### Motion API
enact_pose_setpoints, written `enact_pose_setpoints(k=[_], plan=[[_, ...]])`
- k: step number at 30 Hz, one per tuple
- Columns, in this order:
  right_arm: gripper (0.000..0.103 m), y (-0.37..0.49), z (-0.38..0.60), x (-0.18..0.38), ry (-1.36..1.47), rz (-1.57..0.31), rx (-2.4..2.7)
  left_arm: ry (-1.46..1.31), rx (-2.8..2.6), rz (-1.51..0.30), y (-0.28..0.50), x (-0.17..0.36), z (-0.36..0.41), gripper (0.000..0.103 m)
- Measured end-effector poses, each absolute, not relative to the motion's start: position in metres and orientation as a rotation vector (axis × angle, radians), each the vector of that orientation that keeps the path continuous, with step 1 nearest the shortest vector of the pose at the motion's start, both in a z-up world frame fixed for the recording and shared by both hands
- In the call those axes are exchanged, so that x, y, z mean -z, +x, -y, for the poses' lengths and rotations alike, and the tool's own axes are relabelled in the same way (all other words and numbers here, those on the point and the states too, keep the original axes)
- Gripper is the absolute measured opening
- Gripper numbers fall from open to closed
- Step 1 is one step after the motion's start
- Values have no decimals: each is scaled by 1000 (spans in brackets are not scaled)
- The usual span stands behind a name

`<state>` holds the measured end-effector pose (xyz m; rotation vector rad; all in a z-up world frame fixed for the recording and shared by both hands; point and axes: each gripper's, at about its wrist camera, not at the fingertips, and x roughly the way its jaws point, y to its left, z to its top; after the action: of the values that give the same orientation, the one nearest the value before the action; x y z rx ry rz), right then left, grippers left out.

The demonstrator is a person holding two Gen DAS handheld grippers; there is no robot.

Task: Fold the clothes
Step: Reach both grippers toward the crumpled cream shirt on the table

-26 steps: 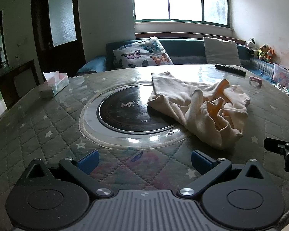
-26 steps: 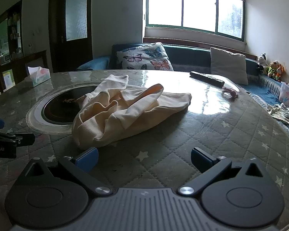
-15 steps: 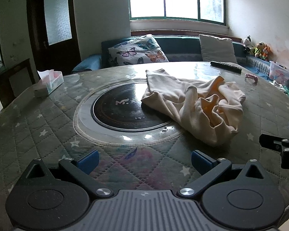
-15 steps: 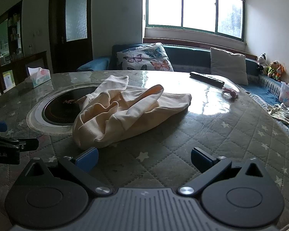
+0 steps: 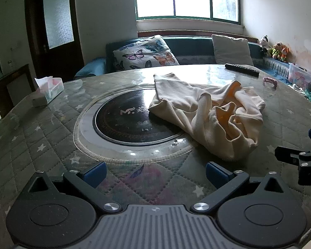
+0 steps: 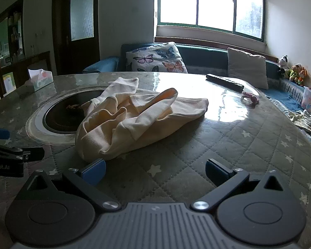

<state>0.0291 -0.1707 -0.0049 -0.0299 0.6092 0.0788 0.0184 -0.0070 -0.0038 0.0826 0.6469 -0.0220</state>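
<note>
Crumpled cream garment (image 5: 209, 114) lies lengthwise left-right; both grippers' jaws apart, empty.

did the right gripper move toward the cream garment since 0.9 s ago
Yes, slightly. In the right wrist view the cream garment now sits lower, nearer the right gripper, and the remote also sits lower, so the gripper crept forward across the table.

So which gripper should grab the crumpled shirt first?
Probably the right gripper: open, its left finger nearly touches the near edge of the shirt. The left gripper is also open but faces bare table.
</note>
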Motion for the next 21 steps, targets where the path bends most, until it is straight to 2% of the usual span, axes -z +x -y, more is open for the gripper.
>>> enact_pose_setpoints(k=[21], plan=[[103, 82, 179, -6, -24, -627, -88, 105, 53, -634, 84, -17, 8, 103]])
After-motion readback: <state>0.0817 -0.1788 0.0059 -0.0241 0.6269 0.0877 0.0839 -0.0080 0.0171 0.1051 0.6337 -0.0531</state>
